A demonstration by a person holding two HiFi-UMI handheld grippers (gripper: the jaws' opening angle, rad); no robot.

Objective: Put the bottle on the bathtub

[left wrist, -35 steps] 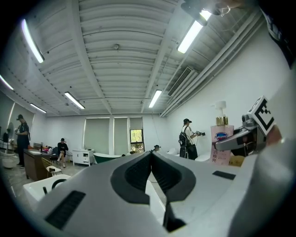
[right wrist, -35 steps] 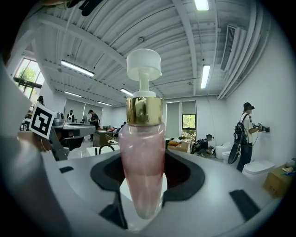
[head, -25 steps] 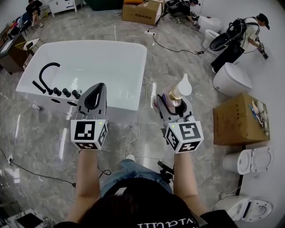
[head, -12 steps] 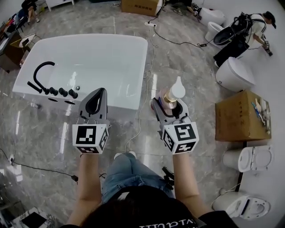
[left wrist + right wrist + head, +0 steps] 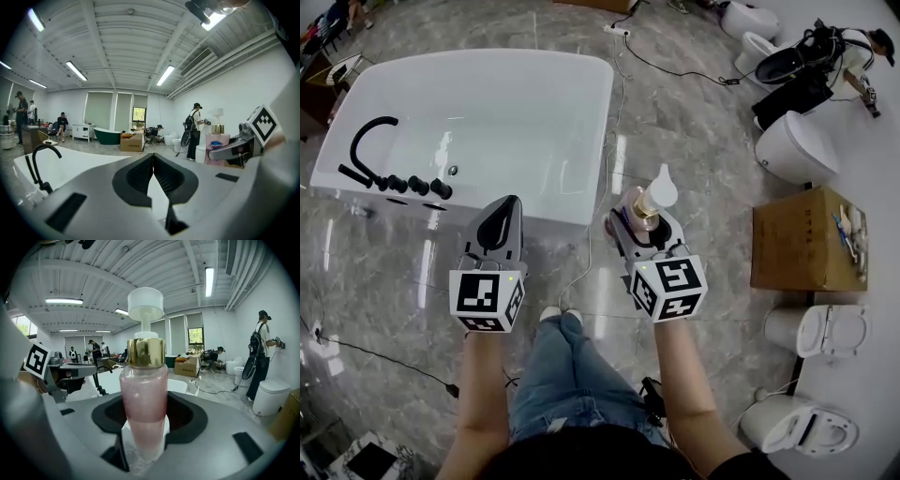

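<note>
My right gripper (image 5: 143,430) is clamped on the base of the upright pink pump bottle (image 5: 143,380) with its gold collar. My left gripper (image 5: 152,165) is closed on nothing. This is the carrying step. The white bathtub (image 5: 516,103) lies ahead to my left, so next I reach over its rim and set the bottle down level.

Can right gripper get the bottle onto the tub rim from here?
Probably yes. The right gripper, jaws shut on the bottle, hangs just right of the bathtub corner; only floor and a cable lie between.
</note>
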